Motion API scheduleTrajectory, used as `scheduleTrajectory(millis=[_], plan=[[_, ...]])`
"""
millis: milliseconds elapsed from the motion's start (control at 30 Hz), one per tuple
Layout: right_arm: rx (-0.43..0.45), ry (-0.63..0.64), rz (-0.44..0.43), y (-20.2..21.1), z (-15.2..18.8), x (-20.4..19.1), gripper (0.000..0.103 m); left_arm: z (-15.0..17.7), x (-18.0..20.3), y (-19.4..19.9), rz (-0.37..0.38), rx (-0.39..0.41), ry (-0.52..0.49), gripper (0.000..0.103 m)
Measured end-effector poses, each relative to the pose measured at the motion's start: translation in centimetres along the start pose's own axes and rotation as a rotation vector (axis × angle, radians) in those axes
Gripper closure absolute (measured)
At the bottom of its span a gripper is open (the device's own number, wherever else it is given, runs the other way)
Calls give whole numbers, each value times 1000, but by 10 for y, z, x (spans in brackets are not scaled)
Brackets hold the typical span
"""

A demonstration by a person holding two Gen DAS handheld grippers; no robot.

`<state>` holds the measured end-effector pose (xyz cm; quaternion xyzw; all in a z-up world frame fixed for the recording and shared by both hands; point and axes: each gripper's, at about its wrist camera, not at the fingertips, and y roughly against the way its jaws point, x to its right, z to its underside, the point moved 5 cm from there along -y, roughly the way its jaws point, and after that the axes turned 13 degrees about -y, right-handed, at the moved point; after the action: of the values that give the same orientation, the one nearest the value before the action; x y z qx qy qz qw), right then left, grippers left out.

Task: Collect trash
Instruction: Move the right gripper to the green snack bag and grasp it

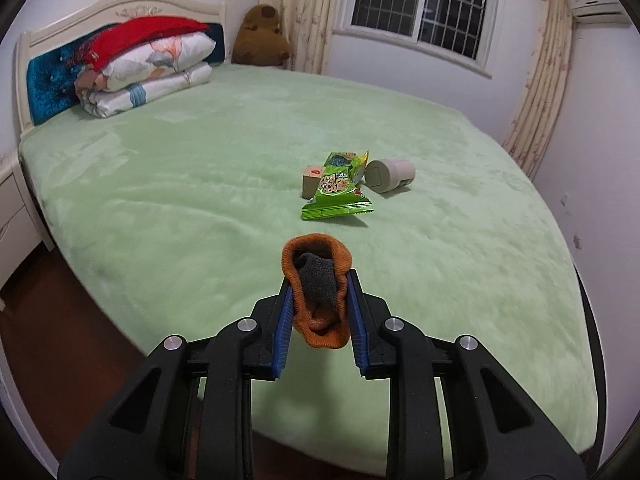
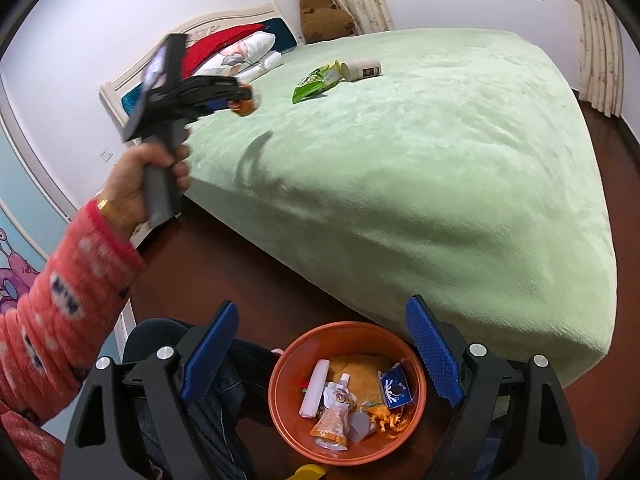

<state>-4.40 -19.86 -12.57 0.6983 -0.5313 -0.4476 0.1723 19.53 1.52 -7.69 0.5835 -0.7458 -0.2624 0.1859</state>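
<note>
Wedging between the left gripper's [image 1: 320, 276] pads: orange sock [image 1: 318, 292].

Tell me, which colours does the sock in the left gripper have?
The sock is orange outside with a grey part inside, seen best in the left wrist view.

- One orange sock [image 1: 318, 292]
- One green snack packet [image 1: 338, 190]
- One wooden block [image 1: 313, 181]
- One pale cylindrical container [image 1: 389, 174]
- One brown plush toy [image 1: 262, 36]
- One orange bowl [image 2: 416, 364] of trash
- Two grippers: left gripper [image 1: 320, 312], right gripper [image 2: 320, 360]
</note>
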Motion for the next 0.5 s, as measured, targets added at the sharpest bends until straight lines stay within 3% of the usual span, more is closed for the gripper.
scheduleTrajectory(millis=[233, 500], plan=[[27, 57, 1, -16, -39, -17, 19, 37, -8, 58, 33, 30, -7, 79], [55, 132, -28, -85, -153, -68, 19, 77, -20, 93, 43, 28, 24, 79]])
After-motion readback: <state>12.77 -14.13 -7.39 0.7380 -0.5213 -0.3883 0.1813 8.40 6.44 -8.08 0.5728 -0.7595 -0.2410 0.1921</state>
